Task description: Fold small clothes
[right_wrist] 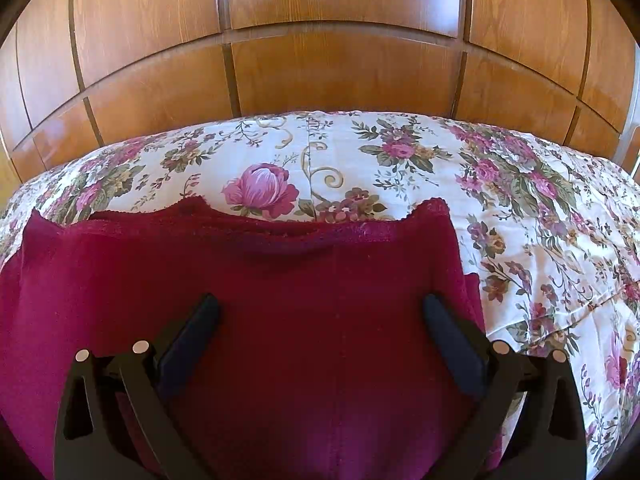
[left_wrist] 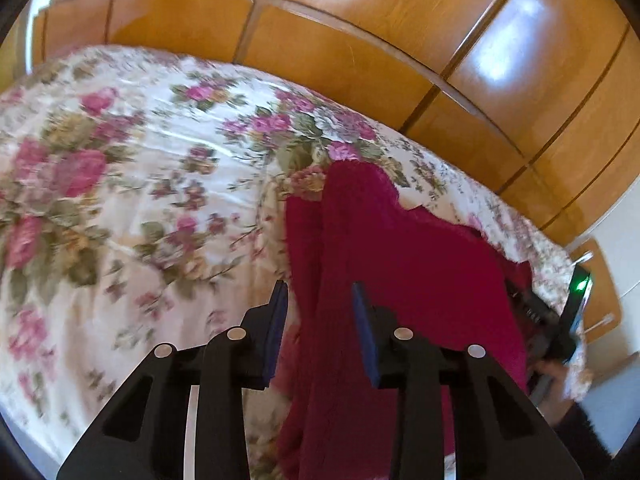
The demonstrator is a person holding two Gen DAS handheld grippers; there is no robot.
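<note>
A dark red knitted garment lies flat on a floral bedspread. My right gripper hovers over its middle with the jaws wide open and nothing between them. In the left wrist view the same garment lies at the right, partly folded, with a lengthwise fold running away from me. My left gripper is open above the garment's left edge; its blue-padded fingertips stand apart and hold nothing. The right gripper's body shows at the garment's far right side.
A glossy wooden panelled wardrobe stands right behind the bed. The floral bedspread stretches wide to the left of the garment. A wooden piece of furniture stands by the bed's right edge.
</note>
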